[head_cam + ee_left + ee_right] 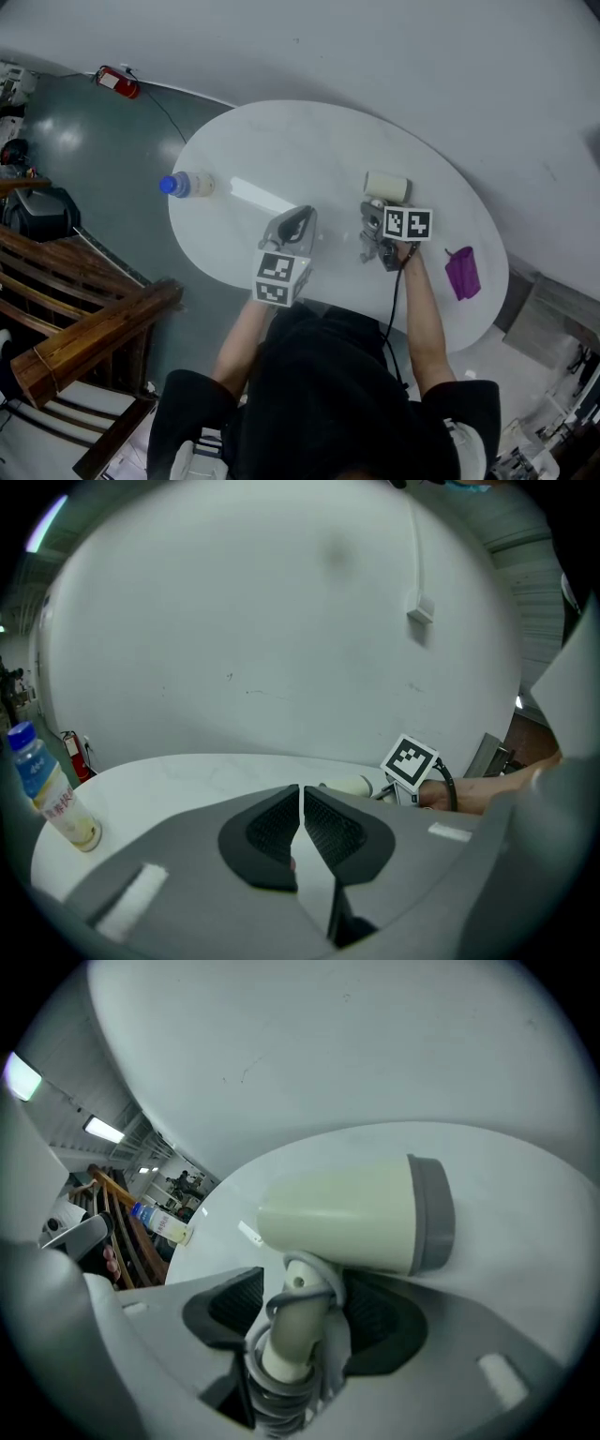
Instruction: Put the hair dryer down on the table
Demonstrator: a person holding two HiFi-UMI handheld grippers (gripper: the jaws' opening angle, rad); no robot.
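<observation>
The right gripper [305,1321] has its jaws spread around the handle of the cream hair dryer [347,1218], which lies on the white table [309,141]. The left gripper [301,827] has its jaws pressed together.

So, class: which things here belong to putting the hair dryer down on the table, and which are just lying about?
Part of the job:
hair dryer
right gripper, dryer's handle between its jaws
table

Just lying about:
water bottle
purple thing
fire extinguisher, on the floor
</observation>
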